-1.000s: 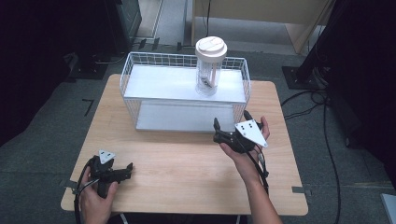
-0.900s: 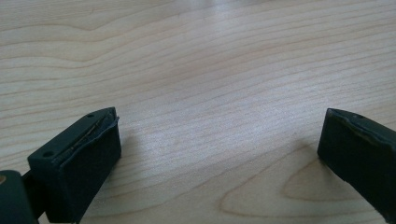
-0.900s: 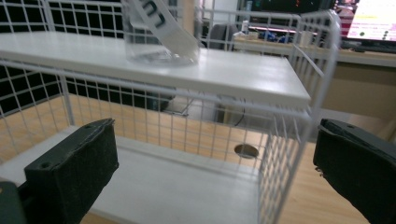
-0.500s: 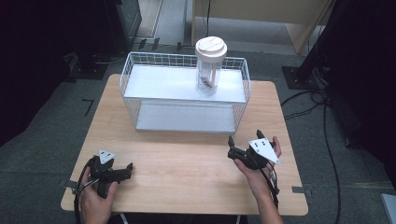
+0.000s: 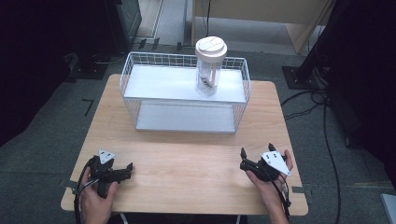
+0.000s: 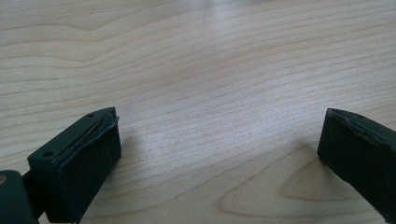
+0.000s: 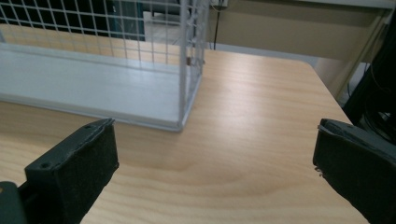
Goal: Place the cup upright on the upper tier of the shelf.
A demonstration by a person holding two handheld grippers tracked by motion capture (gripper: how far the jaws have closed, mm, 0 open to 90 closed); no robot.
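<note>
- High view: the right gripper (image 5: 254,160) has been drawn back from the front of the white wire shelf rack (image 5: 184,100) to the near right part of the wooden table (image 5: 187,158). A second ago it was seen close to the rack's lower tier; half a second ago it was already partway back.
- The clear jar with the cream lid (image 5: 210,65) is left standing upright on the rack's upper tier, toward its right end, well apart from the right gripper's fingers and far ahead of them.
- The left gripper (image 5: 122,169) is held at the near left corner of the table, where it was in both earlier pictures; the jar lies far ahead of its fingers and to their right.
- Left gripper view: the two black pads (image 6: 86,158) are seen spread wide, with nothing between them but bare wood grain.
- Right gripper view: the pads (image 7: 79,163) are likewise parted wide and empty. The rack's right front corner (image 7: 187,93) is seen ahead of the fingers and toward the left pad, with open table ahead of the right pad.
- Judgement: with both grippers empty, pulled back and resting low, and the jar settled on the upper tier, the placing of the jar appears to be finished, and the retreat reads as a return to rest rather than the start of a new reach.
</note>
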